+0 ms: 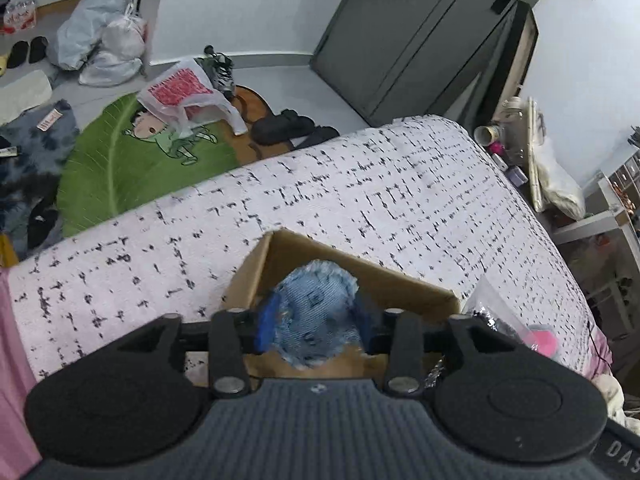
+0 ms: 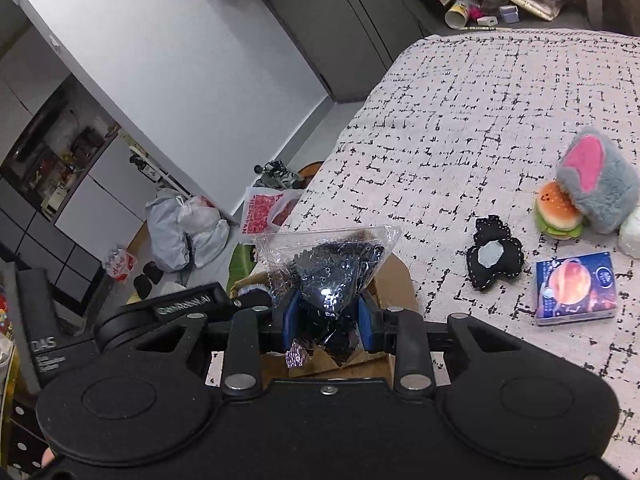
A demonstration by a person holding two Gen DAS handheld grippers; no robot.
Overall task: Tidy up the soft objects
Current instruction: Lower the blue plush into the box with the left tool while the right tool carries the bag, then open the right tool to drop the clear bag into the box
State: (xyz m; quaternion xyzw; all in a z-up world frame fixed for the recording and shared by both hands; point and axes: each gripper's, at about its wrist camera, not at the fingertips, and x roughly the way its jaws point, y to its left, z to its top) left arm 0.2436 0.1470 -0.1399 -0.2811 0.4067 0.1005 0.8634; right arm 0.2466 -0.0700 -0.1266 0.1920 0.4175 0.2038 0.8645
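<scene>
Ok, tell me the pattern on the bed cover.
White with broken black grid dashes; the bed cover shows best in the right wrist view.

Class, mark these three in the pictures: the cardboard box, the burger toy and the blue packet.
Cardboard box (image 1: 360,272), left wrist view, on its far inner wall.
Burger toy (image 2: 557,210), right wrist view, on its bun.
Blue packet (image 2: 576,286), right wrist view, on its printed face.

A lived-in bedroom: patterned bed (image 1: 360,200), floor rug (image 1: 120,160), shoes (image 1: 280,126).
</scene>
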